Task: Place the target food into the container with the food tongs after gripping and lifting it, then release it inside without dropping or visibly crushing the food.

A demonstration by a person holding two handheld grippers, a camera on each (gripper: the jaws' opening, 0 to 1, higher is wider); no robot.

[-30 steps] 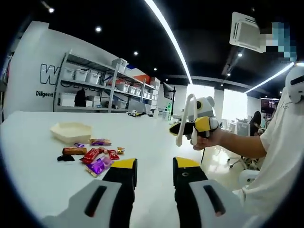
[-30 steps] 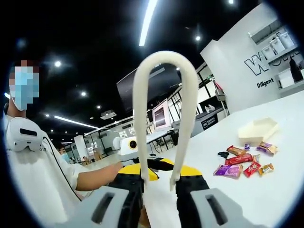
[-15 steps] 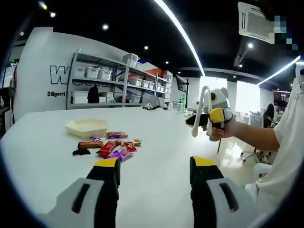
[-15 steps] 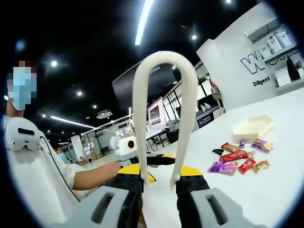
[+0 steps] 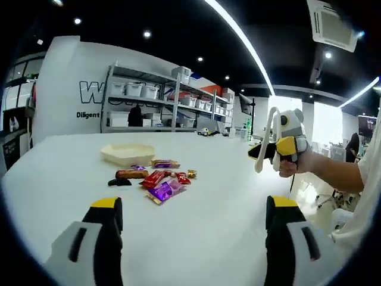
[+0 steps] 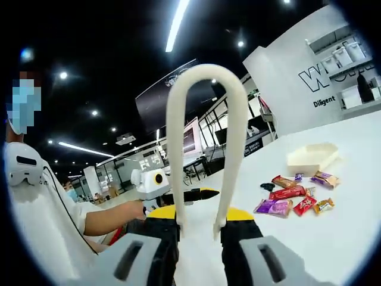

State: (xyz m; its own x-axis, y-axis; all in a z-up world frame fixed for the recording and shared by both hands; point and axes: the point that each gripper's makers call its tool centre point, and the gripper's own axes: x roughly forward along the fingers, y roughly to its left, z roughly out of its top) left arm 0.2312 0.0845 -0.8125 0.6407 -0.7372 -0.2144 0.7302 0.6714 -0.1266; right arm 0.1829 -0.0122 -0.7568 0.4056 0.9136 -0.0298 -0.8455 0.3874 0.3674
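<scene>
In the left gripper view, the left gripper (image 5: pixel 193 217) at bottom centre has jaws spread wide, empty. Wrapped snacks (image 5: pixel 162 180) lie mid-frame on the white table (image 5: pixel 59 179), just below the cream container (image 5: pixel 127 153). The right gripper (image 6: pixel 199 229) clamps white food tongs (image 6: pixel 205 143), well apart from them.

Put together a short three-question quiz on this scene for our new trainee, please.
1. True or false: the right gripper holds the food tongs.
2. The left gripper has its fingers: A) wide apart, B) closed on a snack.
3. What cream-coloured thing sits just beyond the wrapped snacks on the table?

Key: 1 true; 2 A; 3 the container.
</scene>
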